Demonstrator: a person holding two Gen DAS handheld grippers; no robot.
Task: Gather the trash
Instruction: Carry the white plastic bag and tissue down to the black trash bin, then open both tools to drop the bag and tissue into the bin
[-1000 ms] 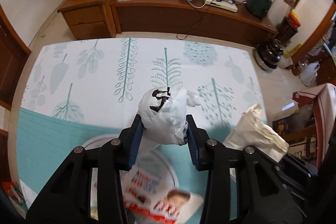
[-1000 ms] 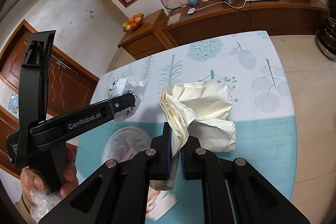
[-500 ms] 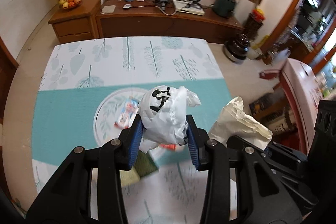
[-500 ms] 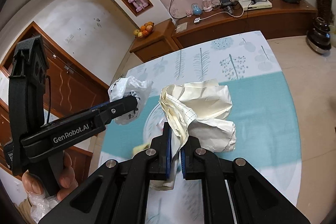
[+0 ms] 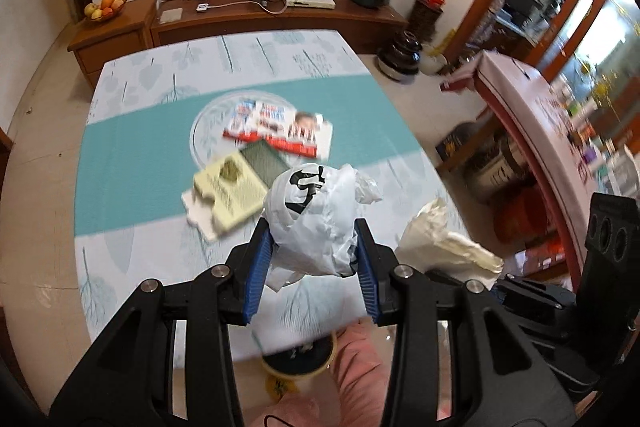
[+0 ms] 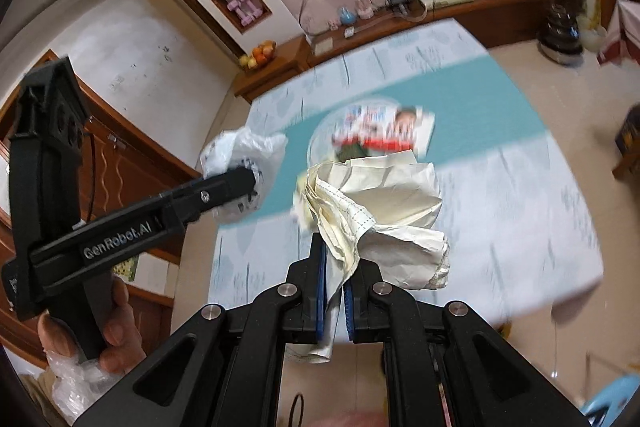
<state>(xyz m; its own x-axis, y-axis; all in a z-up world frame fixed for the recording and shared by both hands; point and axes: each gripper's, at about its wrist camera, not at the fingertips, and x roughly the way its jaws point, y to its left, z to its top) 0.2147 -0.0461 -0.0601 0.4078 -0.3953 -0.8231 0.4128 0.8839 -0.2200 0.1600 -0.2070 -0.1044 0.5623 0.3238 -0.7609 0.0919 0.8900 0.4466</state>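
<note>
Left wrist view: the left gripper (image 5: pixel 314 247) is partly closed, its blue pads pressing both sides of one crumpled white plastic bag (image 5: pixel 316 223) with black print, held up over the table's near edge.
Right wrist view: the right gripper (image 6: pixel 335 289) is clamped tight on one crumpled cream paper (image 6: pixel 376 203), pinched by a thin fold; the wad bulges toward 1 o'clock from the jaws.
Grippers: two, side by side; each shows in the other's view, the left one at 9 o'clock from the right gripper, gripped by a hand (image 6: pixel 88 335).
Trash held: two pieces, one per gripper, both clear of the table.
Trash on the table (image 5: pixel 132 155): three flat pieces at its middle, a red-and-white printed wrapper (image 5: pixel 280 131), a dark green packet (image 5: pixel 266 163) touching it, and a yellow card (image 5: pixel 228 191) on a white scrap.
Around: one round yellow bin (image 5: pixel 296 367), blurred, at 6 o'clock below the bag; a pink sleeve (image 5: pixel 356 371) just beside it.
In the way: the held bag hides part of the table's near edge.
Background: one fruit bowl (image 5: pixel 105 7) at 11 o'clock on a wooden cabinet.
</note>
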